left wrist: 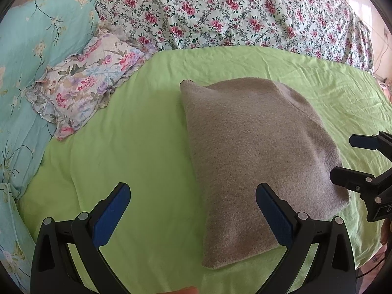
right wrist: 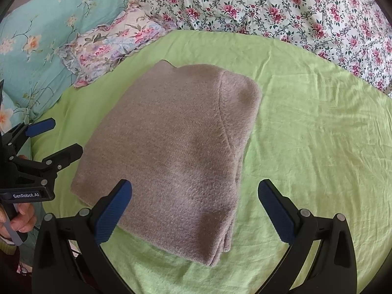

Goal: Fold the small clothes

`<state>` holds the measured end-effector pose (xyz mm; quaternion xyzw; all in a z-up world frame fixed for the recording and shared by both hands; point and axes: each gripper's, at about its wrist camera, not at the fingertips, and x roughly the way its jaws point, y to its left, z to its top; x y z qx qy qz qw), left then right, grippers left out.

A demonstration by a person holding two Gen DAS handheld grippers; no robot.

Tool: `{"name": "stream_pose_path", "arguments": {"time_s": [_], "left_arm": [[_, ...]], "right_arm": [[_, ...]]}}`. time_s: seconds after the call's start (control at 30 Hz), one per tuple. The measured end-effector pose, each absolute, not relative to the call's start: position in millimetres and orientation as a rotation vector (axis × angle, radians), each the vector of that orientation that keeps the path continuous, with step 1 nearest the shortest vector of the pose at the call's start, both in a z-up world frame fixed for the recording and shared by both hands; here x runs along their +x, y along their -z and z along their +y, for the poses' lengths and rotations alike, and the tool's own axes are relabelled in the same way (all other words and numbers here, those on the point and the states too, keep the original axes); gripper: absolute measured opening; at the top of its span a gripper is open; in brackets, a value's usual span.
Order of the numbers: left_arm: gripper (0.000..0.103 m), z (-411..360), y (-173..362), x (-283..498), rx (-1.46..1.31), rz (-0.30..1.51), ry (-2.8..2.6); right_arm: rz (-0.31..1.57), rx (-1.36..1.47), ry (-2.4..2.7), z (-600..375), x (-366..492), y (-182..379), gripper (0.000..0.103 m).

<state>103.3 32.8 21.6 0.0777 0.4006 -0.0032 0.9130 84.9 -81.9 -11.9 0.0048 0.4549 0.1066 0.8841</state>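
The grey-brown knitted garment point(right wrist: 166, 152), folded into a thick rectangle on the lime-green bedsheet point(right wrist: 306, 134), risks unfolding if a finger snags its loose stacked edges, as left gripper point(left wrist: 193, 210) and right gripper point(right wrist: 196, 208) hover above it, jaws spread wide, empty.

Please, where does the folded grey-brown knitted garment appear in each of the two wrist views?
Left wrist view: the folded grey-brown knitted garment lies right of centre on the green bedsheet.
Right wrist view: the garment lies in the centre, slightly left.
Shared landmark: the small floral ruffled pillow, beyond the garment's far left corner in both.
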Motion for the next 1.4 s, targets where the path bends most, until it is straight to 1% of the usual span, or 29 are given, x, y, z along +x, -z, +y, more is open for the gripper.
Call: {"name": "stream_pose_path", "arguments": {"time_s": [1.4], "left_arm": [[0.102,32.5,-27.9,104.7,0.152,0.803,0.001]], "right_arm": [[0.920,0.010,-0.198,-73.7,83.4,1.7,0.103]]}}
